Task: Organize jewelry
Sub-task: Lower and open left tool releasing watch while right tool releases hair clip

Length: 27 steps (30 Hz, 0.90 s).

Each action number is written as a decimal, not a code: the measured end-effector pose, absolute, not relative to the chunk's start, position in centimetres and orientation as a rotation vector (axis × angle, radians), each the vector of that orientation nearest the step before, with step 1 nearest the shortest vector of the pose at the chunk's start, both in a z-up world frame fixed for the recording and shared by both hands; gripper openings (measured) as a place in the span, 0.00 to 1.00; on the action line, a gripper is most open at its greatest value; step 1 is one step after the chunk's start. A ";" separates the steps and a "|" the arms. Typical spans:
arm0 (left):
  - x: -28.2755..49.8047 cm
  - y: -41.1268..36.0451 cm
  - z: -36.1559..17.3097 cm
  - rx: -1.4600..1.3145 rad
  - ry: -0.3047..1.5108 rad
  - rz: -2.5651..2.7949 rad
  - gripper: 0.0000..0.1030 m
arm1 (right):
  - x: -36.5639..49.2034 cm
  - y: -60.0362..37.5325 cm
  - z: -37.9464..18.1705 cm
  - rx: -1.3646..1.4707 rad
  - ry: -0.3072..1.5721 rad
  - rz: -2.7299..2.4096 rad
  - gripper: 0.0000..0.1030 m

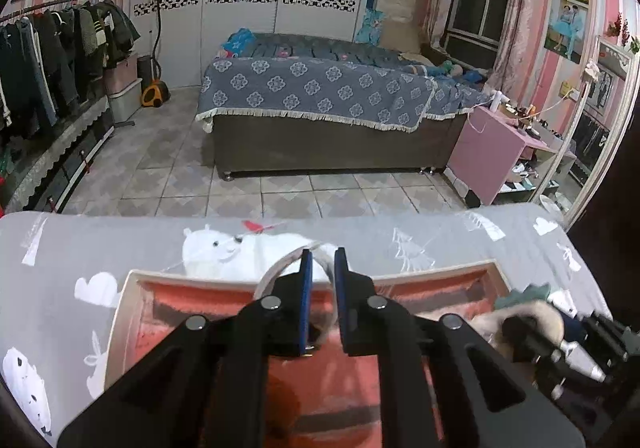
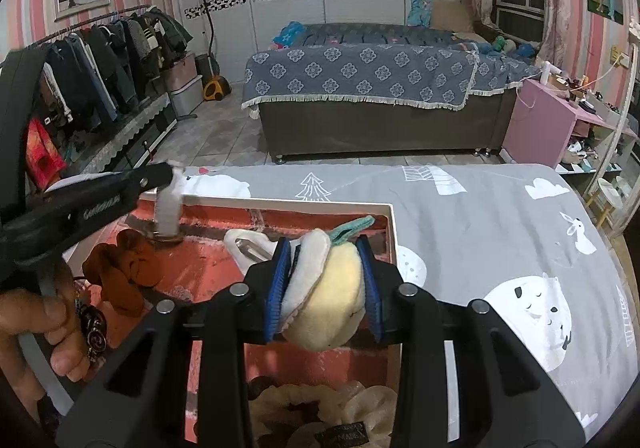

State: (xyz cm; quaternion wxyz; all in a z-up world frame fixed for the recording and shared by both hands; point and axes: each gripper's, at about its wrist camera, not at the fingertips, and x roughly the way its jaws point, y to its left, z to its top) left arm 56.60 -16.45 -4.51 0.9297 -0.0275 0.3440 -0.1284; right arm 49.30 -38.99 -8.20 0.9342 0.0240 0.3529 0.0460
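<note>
A shallow white box with a pink-red lining [image 1: 138, 312] [image 2: 390, 224] lies on the grey printed cloth. My left gripper [image 1: 320, 260] is shut on a white loop, a bangle-like ring [image 1: 276, 272], above the box's far edge; in the right wrist view the same gripper [image 2: 170, 174] holds the white piece [image 2: 168, 208] over the box. My right gripper [image 2: 326, 288] is shut on a plush yellow-and-white fruit-shaped hair clip [image 2: 332, 300] with a green leaf, above the box. A brown fabric bow [image 2: 120, 272], a cream scrunchie [image 2: 320, 408] and a dark beaded piece [image 2: 94, 332] lie in the box.
The grey cloth with white bears and trees [image 2: 520, 248] covers the table. Beyond its far edge are tiled floor, a bed [image 1: 320, 96], a clothes rack [image 1: 60, 56] at left and a pink cabinet [image 1: 488, 152] at right. A hand [image 2: 36, 328] grips the left tool.
</note>
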 end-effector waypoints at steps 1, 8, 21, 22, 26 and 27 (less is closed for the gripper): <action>56.9 -16.8 -4.3 -0.057 0.700 -0.264 0.12 | 49.3 -39.0 -8.3 0.048 0.722 0.094 0.33; 57.4 -18.4 -3.1 -0.069 0.683 -0.283 0.12 | 49.5 -39.1 -8.4 0.051 0.728 0.103 0.33; 54.5 -15.6 -3.1 0.007 0.710 -0.217 0.19 | 48.5 -39.5 -7.3 0.065 0.716 0.096 0.52; 54.1 -15.1 -2.8 0.012 0.706 -0.212 0.19 | 48.1 -39.6 -6.7 0.067 0.706 0.093 0.52; 51.5 -12.9 -1.4 0.031 0.686 -0.191 0.19 | 46.4 -40.0 -4.4 0.059 0.667 0.085 0.52; 50.7 -12.5 -1.1 0.037 0.682 -0.186 0.19 | 46.0 -40.0 -3.8 0.056 0.659 0.082 0.52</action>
